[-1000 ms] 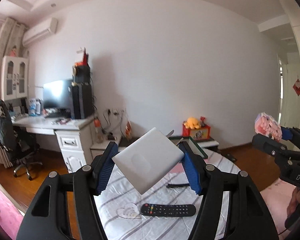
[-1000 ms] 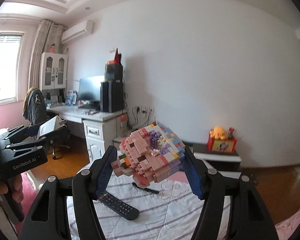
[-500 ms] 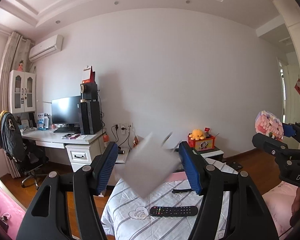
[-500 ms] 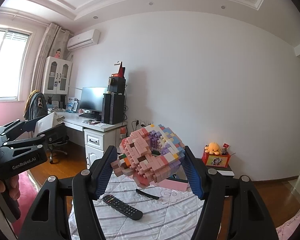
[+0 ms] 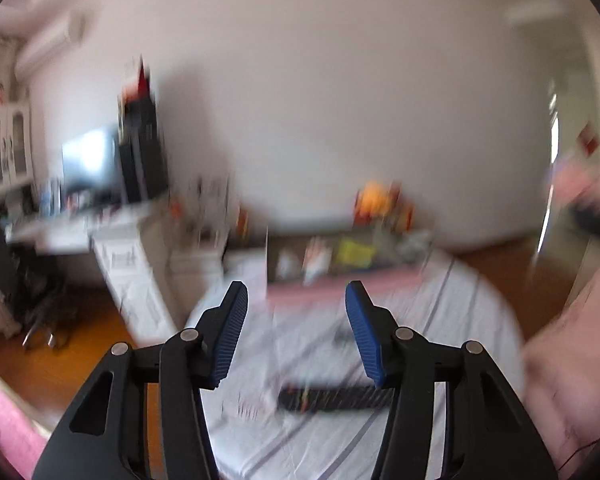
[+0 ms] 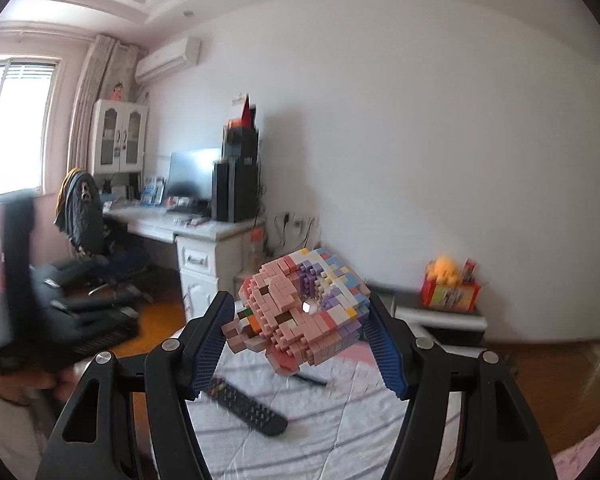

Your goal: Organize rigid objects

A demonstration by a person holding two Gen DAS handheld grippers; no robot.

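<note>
Well, the left gripper (image 5: 296, 334) hangs wide open and empty, the remote control (image 5: 336, 398) lying on the striped bedspread (image 5: 440, 320) just below its fingers. Over on the right, the right gripper (image 6: 302, 338) pinches the block figure (image 6: 300, 312) aloft; squeezed askew, its bricks might snap off and scatter.

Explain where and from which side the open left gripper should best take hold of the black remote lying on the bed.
Grip the remote across its narrow width near mid-length, coming down from above. It lies flat on the striped bedsheet, long and slim, so only its two long edges offer opposing faces. The left gripper is open and empty, probably wide enough.
</note>
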